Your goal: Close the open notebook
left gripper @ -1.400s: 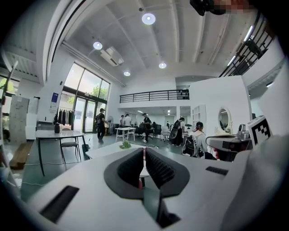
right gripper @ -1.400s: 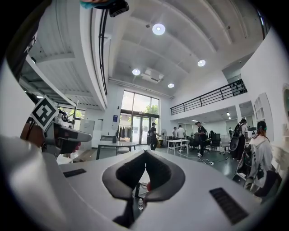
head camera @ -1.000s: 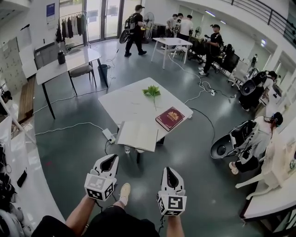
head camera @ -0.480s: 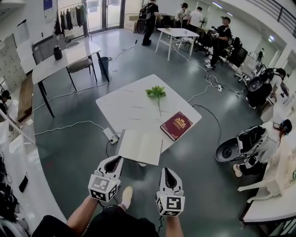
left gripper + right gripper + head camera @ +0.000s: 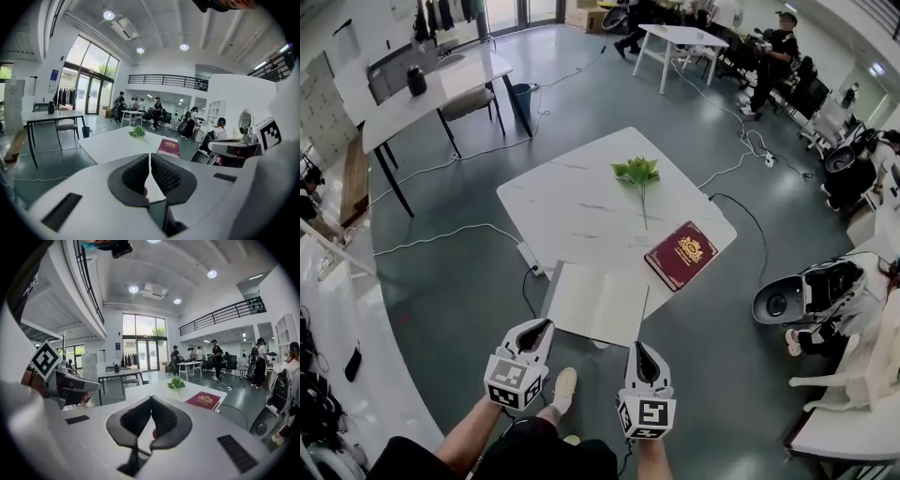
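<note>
Notebook, place: the open notebook (image 5: 598,302) lies flat, pale blank pages up, at the near edge of the white desk (image 5: 572,211). Its near side appears to jut out past that edge, towards you.

Other things on the desk: a closed red book (image 5: 682,255) sits just to the right of the notebook, and a leafy green sprig (image 5: 637,173) lies farther back. Neither touches the notebook.

Notebook, handling: it is likely light, with thin pages that flop and slide over one another. The cover is probably stiffer. The fold down the middle is too faint to place.

Where to take hold: take the outer edge of one half, cover and pages together, and swing it over onto the other half. The overhanging side looks the easiest to get under.

Left gripper (image 5: 542,325): its fingers are pressed together at the tips with nothing between them.

Right gripper (image 5: 639,346): its fingers also meet at the tips and carry nothing.

Pose: you hold both grippers side by side over the floor (image 5: 441,281), short of the desk. Both point forward and slightly down at the notebook's near side.
</note>
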Tool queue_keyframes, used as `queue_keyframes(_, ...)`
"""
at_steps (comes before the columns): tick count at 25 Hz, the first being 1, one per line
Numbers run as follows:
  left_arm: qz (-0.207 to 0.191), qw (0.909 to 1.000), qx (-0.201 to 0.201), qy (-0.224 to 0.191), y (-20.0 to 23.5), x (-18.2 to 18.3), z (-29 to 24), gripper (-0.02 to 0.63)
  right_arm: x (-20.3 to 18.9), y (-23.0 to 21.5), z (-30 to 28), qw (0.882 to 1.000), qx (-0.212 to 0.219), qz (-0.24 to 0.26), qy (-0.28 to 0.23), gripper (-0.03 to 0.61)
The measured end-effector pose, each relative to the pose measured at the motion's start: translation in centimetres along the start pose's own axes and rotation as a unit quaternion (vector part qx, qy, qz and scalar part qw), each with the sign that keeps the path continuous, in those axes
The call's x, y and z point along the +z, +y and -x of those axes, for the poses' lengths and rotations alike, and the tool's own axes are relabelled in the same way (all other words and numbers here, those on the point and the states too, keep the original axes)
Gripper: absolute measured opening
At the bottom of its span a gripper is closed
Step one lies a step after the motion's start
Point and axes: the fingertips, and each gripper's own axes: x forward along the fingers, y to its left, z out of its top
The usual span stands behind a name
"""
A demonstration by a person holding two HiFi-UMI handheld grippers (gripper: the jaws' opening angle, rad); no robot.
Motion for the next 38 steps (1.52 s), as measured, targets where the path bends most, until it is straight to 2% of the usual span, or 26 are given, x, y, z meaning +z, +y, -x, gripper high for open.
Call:
queue_keyframes(11,0.044,0.9962,0.015,0.074,5.7,-7.2,-5.4,0.034,-6.0,0.9,-8.3,0.997,0.029,-0.008,0.068,0.017)
queue_keyframes(16,0.094,0.9873,0.014,0.128,7.9,-12.1,-7.9,0.041,-8.2,1.3,-10.5,0.995,0.038,-0.009,0.094,0.017)
queue_keyframes(18,0.117,0.9819,0.003,0.148,8.3,-13.9,-8.5,0.139,-8.8,1.5,-11.1,0.994,0.040,-0.006,0.103,0.017)
queue_keyframes(22,0.144,0.9746,-0.015,0.171,8.8,-16.3,-9.6,0.226,-9.6,1.8,-12.1,0.992,0.043,-0.002,0.116,0.017)
queue_keyframes(29,0.172,0.9655,-0.019,0.195,10.3,-19.4,-11.7,0.251,-11.1,2.2,-13.3,0.990,0.047,-0.001,0.133,0.018)
queue_keyframes(38,0.186,0.9587,-0.029,0.213,10.5,-21.5,-12.9,0.255,-11.9,1.9,-13.8,0.989,0.044,0.000,0.145,0.017)
